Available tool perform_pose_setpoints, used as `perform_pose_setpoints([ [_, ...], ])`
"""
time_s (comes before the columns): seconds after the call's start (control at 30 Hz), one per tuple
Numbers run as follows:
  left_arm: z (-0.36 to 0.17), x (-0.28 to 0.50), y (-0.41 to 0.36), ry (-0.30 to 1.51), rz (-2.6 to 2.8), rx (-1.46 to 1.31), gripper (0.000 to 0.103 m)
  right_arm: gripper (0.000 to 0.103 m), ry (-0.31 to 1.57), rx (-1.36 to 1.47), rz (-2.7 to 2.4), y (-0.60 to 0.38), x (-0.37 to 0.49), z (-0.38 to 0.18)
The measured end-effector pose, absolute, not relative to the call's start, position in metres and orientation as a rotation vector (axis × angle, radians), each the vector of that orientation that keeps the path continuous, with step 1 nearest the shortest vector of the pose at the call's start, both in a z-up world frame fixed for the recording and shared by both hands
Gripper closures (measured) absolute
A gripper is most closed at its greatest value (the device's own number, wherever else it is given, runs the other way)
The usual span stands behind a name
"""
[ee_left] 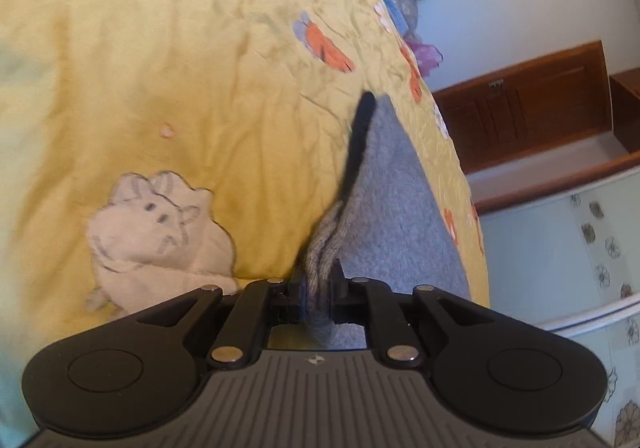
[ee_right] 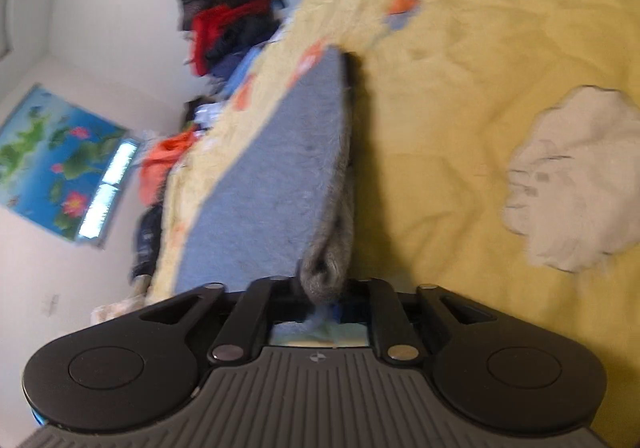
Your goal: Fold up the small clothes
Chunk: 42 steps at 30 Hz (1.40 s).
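Near the bedspread [ee_left: 200, 67] edge, left tongs [ee_left: 318, 288] pinch the grey garment [ee_left: 392, 207].

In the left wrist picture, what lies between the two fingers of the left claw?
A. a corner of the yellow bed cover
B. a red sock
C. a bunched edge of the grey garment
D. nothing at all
C: bunched grey fabric of the grey garment sits between the fingers of the left claw, and the rest of the garment stretches ahead over the yellow bed cover.
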<state>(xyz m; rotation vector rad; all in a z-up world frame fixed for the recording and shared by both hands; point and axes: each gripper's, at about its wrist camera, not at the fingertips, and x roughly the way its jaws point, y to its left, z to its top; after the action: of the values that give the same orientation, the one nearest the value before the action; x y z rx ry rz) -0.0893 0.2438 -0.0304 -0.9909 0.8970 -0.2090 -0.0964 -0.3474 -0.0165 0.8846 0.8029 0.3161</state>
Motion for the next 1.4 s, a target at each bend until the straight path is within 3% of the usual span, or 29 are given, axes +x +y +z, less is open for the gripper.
perform_pose_setpoints([
  [0.03, -0.025, -0.093, 0.249, 0.897, -0.189, -0.972, 0.092, 0.052, 0.784, 0.867, 0.325, -0.349, -0.103, -0.011],
  [0.07, -0.017, -0.098, 0.252, 0.888, -0.163, -0.927, 0.090, 0.046, 0.769, 0.832, 0.310, -0.351, -0.110, -0.004],
  [0.1, -0.005, -0.104, 0.253, 0.876, -0.124, -0.864, 0.087, 0.046, 0.760, 0.781, 0.290, -0.352, -0.115, 0.005],
  [0.2, 0.031, -0.115, 0.246, 0.803, -0.121, -0.728, 0.053, 0.046, 0.686, 0.683, 0.280, -0.355, -0.118, 0.030],
  [0.23, 0.041, -0.113, 0.239, 0.762, -0.151, -0.723, 0.037, 0.046, 0.662, 0.664, 0.292, -0.354, -0.110, 0.039],
  [0.27, 0.049, -0.108, 0.230, 0.722, -0.193, -0.719, 0.030, 0.046, 0.640, 0.648, 0.315, -0.350, -0.100, 0.045],
  [0.47, 0.052, -0.018, 0.142, 0.636, -0.310, -0.560, 0.030, 0.068, 0.641, 0.473, 0.327, -0.302, 0.001, 0.045],
  [0.63, 0.017, 0.055, 0.105, 0.662, -0.216, -0.434, 0.030, 0.069, 0.709, 0.369, 0.274, -0.277, 0.052, 0.025],
  [0.73, 0.000, 0.061, 0.110, 0.653, -0.141, -0.327, 0.043, 0.085, 0.726, 0.298, 0.233, -0.271, 0.059, 0.016],
  [0.77, 0.000, 0.057, 0.112, 0.647, -0.120, -0.304, 0.057, 0.087, 0.720, 0.281, 0.226, -0.272, 0.060, 0.015],
  [0.83, 0.002, 0.050, 0.124, 0.648, -0.093, -0.330, 0.060, 0.088, 0.721, 0.301, 0.225, -0.277, 0.062, 0.015],
  [0.9, 0.008, 0.046, 0.137, 0.659, -0.062, -0.361, 0.062, 0.085, 0.714, 0.301, 0.225, -0.278, 0.059, 0.022],
  [0.93, 0.011, 0.045, 0.143, 0.668, -0.078, -0.389, 0.057, 0.078, 0.701, 0.302, 0.230, -0.278, 0.055, 0.028],
  [1.0, 0.020, 0.052, 0.150, 0.665, -0.088, -0.405, 0.030, 0.065, 0.677, 0.315, 0.244, -0.279, 0.046, 0.037],
  [1.03, 0.026, 0.056, 0.152, 0.641, -0.055, -0.387, 0.008, 0.052, 0.673, 0.326, 0.261, -0.278, 0.042, 0.042],
  [1.07, 0.031, 0.060, 0.155, 0.612, -0.018, -0.372, 0.005, 0.039, 0.667, 0.333, 0.280, -0.277, 0.038, 0.045],
  [1.13, 0.035, 0.081, 0.159, 0.635, -0.031, -0.381, 0.005, 0.032, 0.647, 0.326, 0.299, -0.273, 0.026, 0.051],
  [1.3, 0.026, 0.125, 0.135, 0.780, -0.075, -0.289, 0.010, 0.032, 0.637, 0.319, 0.315, -0.266, 0.011, 0.055],
  [1.33, 0.023, 0.130, 0.128, 0.801, -0.076, -0.249, 0.031, 0.032, 0.635, 0.325, 0.312, -0.266, 0.010, 0.054],
  [1.37, 0.020, 0.133, 0.121, 0.819, -0.072, -0.209, 0.061, 0.032, 0.637, 0.330, 0.312, -0.266, 0.010, 0.053],
  [1.4, 0.015, 0.137, 0.117, 0.849, -0.063, -0.191, 0.068, 0.032, 0.642, 0.333, 0.313, -0.266, 0.010, 0.052],
])
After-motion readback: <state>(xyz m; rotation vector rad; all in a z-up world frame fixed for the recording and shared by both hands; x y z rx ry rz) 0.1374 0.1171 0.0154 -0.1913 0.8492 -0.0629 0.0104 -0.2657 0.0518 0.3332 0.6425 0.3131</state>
